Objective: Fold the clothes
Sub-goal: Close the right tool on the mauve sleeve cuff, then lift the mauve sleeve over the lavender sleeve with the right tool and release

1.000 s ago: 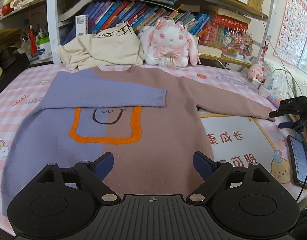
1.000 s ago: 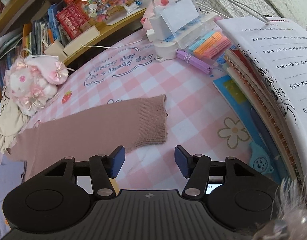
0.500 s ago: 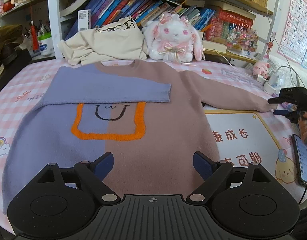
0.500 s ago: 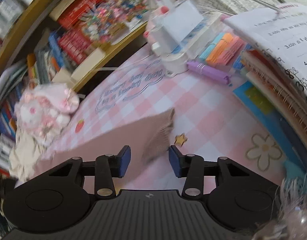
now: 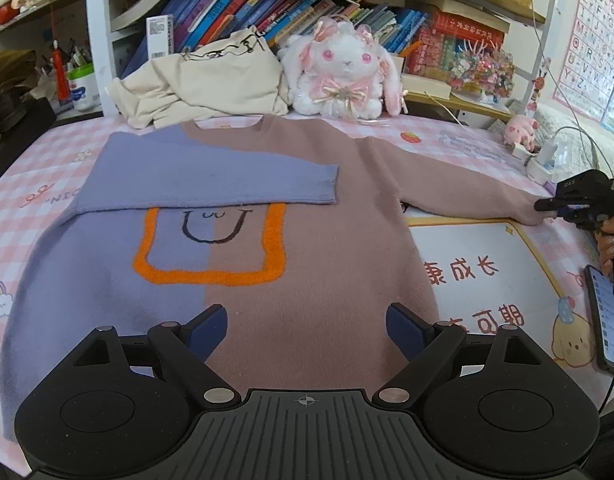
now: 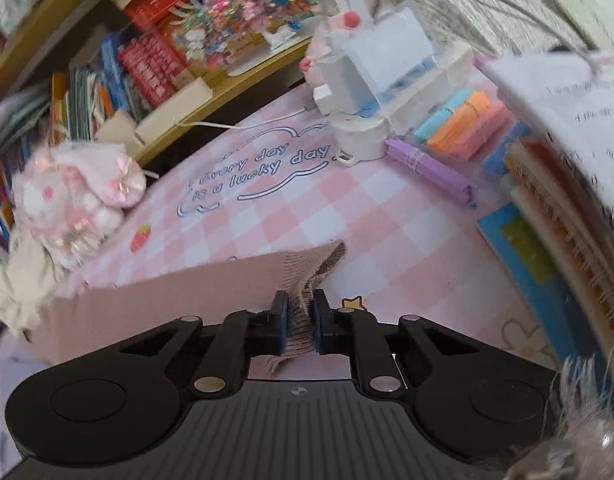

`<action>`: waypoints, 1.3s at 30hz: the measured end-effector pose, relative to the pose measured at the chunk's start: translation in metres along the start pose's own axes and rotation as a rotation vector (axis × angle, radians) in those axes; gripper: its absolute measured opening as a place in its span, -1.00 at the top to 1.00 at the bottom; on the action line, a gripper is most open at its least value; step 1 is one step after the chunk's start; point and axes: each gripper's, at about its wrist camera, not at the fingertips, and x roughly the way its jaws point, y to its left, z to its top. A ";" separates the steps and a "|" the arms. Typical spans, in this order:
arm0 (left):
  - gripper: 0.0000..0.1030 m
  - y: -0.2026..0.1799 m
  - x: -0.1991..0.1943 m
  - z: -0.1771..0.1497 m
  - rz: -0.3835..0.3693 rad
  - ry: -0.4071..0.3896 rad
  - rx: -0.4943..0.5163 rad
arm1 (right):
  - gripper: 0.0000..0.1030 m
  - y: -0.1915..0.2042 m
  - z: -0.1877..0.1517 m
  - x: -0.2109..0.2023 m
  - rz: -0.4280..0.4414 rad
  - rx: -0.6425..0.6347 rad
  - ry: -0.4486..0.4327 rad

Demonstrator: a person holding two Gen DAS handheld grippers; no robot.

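Sweater [image 5: 275, 240], soft fuzzy knit, lies flat on our pink checked bench [image 5: 39, 184], purple sleeve [image 5: 211, 184] folded across. Our right gripper [image 6: 298, 314] clenches the limp mauve cuff [image 6: 307, 276], the natural hold; our left gripper [image 5: 307, 330] hovers released above the hem

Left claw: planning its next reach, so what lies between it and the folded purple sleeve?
Only sweater front, with its orange-outlined smiley patch, lies between the left claw and the purple sleeve; left wrist view.
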 end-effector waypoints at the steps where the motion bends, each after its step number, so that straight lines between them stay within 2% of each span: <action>1: -0.73 -0.001 0.001 0.000 -0.002 0.001 0.007 | 0.80 0.004 -0.001 0.000 -0.014 -0.033 0.000; 4: -0.73 -0.005 0.000 -0.002 -0.004 0.002 0.027 | 0.82 0.013 -0.001 0.002 -0.050 -0.112 0.009; 7: -0.73 -0.006 -0.002 -0.004 -0.002 0.000 0.038 | 0.84 0.017 0.003 0.000 -0.045 -0.122 0.019; 12: -0.73 0.002 -0.003 -0.005 -0.002 -0.009 0.021 | 0.84 0.032 0.017 -0.017 0.022 -0.105 -0.023; 17: -0.73 0.014 -0.006 -0.006 -0.014 -0.023 0.023 | 0.84 0.068 0.027 -0.035 0.110 -0.132 -0.079; 22: -0.73 0.033 -0.014 -0.009 -0.020 -0.056 0.050 | 0.84 0.122 0.029 -0.046 0.196 -0.183 -0.122; 28: -0.73 0.072 -0.030 -0.010 -0.025 -0.099 0.062 | 0.84 0.198 0.022 -0.052 0.244 -0.253 -0.132; 33: -0.73 0.110 -0.041 -0.011 -0.035 -0.115 0.056 | 0.84 0.265 0.000 -0.052 0.281 -0.294 -0.130; 39: -0.73 0.150 -0.050 -0.015 -0.058 -0.133 0.068 | 0.84 0.357 -0.041 -0.050 0.346 -0.358 -0.125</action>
